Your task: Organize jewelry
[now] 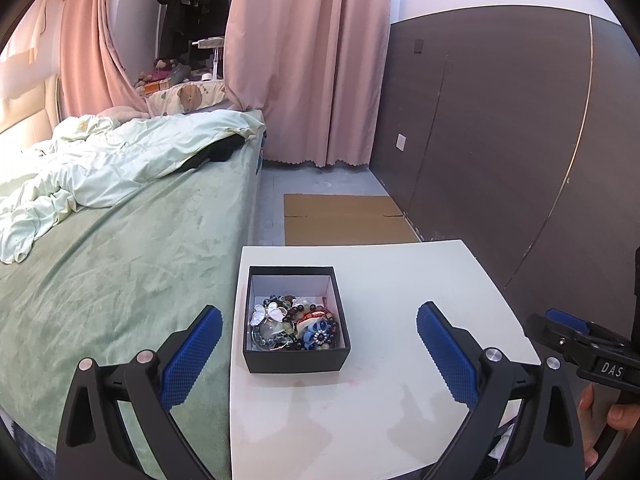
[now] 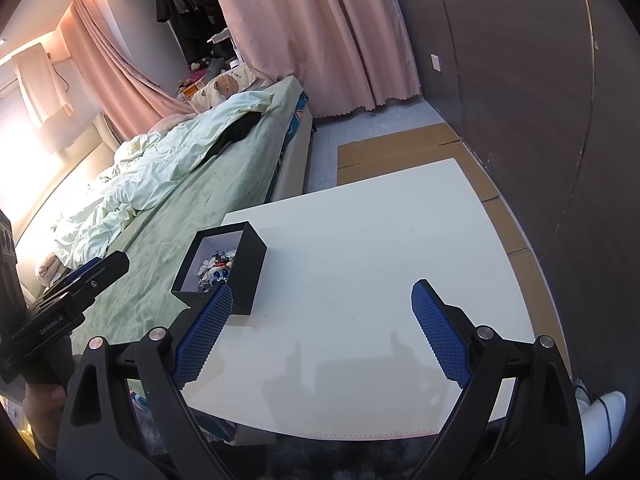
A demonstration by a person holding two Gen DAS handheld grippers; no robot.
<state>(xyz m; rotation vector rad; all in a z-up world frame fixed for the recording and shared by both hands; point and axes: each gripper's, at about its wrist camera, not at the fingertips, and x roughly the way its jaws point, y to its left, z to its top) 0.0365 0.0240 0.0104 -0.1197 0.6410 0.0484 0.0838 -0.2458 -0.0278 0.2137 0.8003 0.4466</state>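
A tangle of beaded jewelry (image 1: 295, 323) fills the open black cardboard box (image 1: 297, 356) near the white table's (image 1: 400, 360) left edge; the left hand-held gripper (image 1: 318, 354) and right hand-held gripper (image 2: 322, 332) hover spread wide, empty, probably ready to pick

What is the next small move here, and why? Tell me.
Probably ease the open left gripper forward and down over the black box, toward the butterfly piece. The jewelry lies piled inside the box on the white table, and both grippers are open and empty; the right gripper points past the box.
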